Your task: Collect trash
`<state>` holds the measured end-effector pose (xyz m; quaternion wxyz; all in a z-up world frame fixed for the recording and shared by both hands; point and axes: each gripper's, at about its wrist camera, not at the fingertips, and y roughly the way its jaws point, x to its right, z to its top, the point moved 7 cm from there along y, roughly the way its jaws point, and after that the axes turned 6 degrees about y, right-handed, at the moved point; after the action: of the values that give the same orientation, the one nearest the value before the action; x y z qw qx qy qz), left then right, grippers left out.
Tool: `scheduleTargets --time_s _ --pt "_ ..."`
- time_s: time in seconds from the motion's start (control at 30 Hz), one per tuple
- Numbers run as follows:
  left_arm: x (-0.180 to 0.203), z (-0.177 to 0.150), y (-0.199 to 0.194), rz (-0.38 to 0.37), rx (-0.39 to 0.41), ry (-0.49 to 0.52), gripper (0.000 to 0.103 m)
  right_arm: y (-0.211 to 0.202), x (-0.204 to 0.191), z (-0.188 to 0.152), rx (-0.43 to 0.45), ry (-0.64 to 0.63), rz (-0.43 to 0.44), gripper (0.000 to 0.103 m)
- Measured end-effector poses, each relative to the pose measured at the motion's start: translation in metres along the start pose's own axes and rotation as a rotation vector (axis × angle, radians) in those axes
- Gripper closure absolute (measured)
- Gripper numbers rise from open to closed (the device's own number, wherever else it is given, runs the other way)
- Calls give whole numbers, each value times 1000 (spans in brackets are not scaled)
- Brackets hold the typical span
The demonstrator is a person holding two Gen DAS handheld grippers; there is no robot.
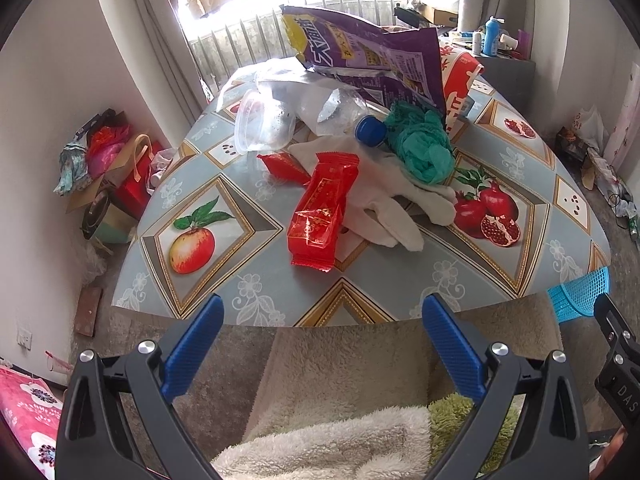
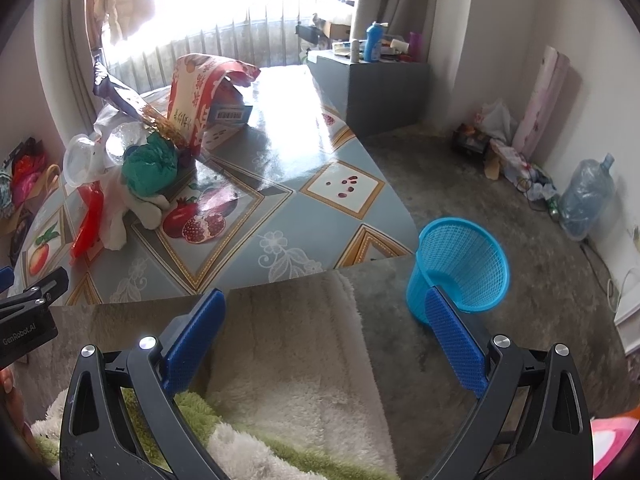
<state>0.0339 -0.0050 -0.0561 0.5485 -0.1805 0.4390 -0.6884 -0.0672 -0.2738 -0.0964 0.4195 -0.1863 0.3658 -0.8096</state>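
Evidently the nearest trash, a red wrapper (image 1: 323, 210), lies flat on the tabletop (image 1: 400, 280), partly over a white glove (image 1: 394, 204); it looks light, crinkly and slippery, best pinched across its near end. Both the left tongs (image 1: 322, 334) and the right tongs (image 2: 326, 328) are spread and empty. A blue basket (image 2: 460, 268) waits on the floor, while a clear cup (image 1: 262, 126), green cloth (image 1: 426, 148) and purple bag (image 1: 368, 52) crowd behind.

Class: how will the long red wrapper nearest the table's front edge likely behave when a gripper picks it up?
The red wrapper looks crinkled and glossy, so probably light, floppy and slippery. It lies partly over the white cloth, which might drag along.
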Motion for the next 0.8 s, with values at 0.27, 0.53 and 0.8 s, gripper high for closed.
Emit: scheduleTargets --time_s 0.27,0.53,0.8 --pt "1 -1 4 -4 -15 0 6 2 0 -1 -7 2 0 8" --pt "2 1 13 -58 -24 0 6 7 -2 0 -19 -2 -3 8" --pt "-5 21 9 -189 127 51 6 6 -18 24 58 -23 72 8"
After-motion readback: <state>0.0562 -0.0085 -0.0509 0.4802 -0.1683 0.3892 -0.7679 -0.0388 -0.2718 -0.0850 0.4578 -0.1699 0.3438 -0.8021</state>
